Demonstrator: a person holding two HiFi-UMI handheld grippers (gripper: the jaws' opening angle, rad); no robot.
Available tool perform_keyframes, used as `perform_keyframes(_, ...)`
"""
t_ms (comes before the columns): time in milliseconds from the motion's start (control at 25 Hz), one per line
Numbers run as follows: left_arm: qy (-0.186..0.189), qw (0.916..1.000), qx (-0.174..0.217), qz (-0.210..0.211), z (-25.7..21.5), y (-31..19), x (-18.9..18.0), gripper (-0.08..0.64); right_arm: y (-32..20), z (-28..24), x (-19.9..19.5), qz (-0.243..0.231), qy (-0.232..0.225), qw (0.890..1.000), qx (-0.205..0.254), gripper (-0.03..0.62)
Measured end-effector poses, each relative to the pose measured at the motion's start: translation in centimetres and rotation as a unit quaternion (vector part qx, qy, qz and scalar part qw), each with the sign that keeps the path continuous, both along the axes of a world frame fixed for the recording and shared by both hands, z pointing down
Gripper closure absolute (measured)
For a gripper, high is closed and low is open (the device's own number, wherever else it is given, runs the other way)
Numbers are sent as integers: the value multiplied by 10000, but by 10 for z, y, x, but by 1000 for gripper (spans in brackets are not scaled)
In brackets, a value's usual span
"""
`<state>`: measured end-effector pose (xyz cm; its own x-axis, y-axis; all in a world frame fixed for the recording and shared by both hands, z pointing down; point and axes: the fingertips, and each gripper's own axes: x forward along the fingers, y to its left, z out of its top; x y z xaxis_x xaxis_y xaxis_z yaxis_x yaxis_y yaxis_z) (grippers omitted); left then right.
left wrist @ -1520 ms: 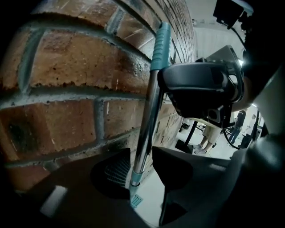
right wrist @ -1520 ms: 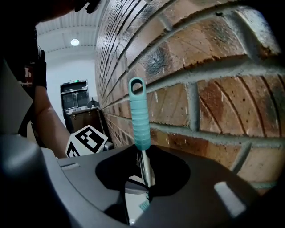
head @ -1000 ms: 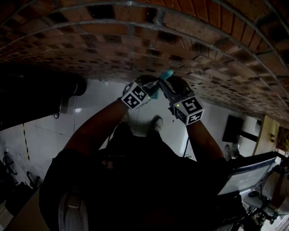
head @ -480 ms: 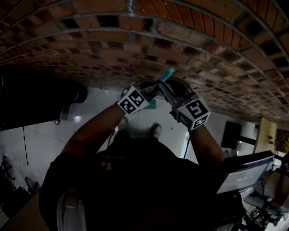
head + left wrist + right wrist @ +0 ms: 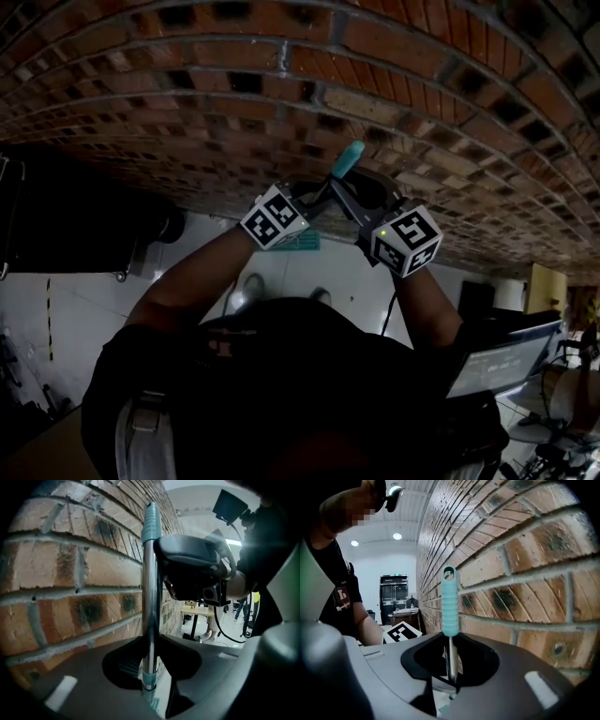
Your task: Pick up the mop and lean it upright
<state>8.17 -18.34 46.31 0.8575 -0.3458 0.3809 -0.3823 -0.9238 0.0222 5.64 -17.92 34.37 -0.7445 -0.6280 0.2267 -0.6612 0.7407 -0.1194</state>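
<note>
The mop handle (image 5: 347, 161) stands nearly upright right beside the brick wall (image 5: 281, 94), its teal grip (image 5: 450, 604) at the top. Both grippers hold it just below that grip. In the left gripper view, the left gripper (image 5: 149, 667) has its jaws partly closed around the metal pole, which runs straight through the gap with the pads against it. In the right gripper view, the right gripper (image 5: 451, 670) clamps the thinner-looking stretch of pole directly under the teal grip in the same way. A teal shape (image 5: 302, 242) low near the foot of the wall is probably the mop head, but it is too small to be sure.

The step in hand looks like the final lean. To do it well, tip the top gently until the grip touches the brick, with the foot set slightly out from the wall so the pole rests at a small angle. Then loosen 1 set of jaws first and check that the pole stays put before freeing the other. Letting go of both at once risks a sideways slide along the brick.
</note>
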Motion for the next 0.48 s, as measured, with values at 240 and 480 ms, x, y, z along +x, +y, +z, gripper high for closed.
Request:
perform_keyframes(240,130,9999,17,65,-50,3,3,462,6,-54,2,-47,-6,9998,198,488)
perform_keyframes(480,340,9993,25,167,-110,8,3,462,11,-111,-1,-68,-22,9993,362,488)
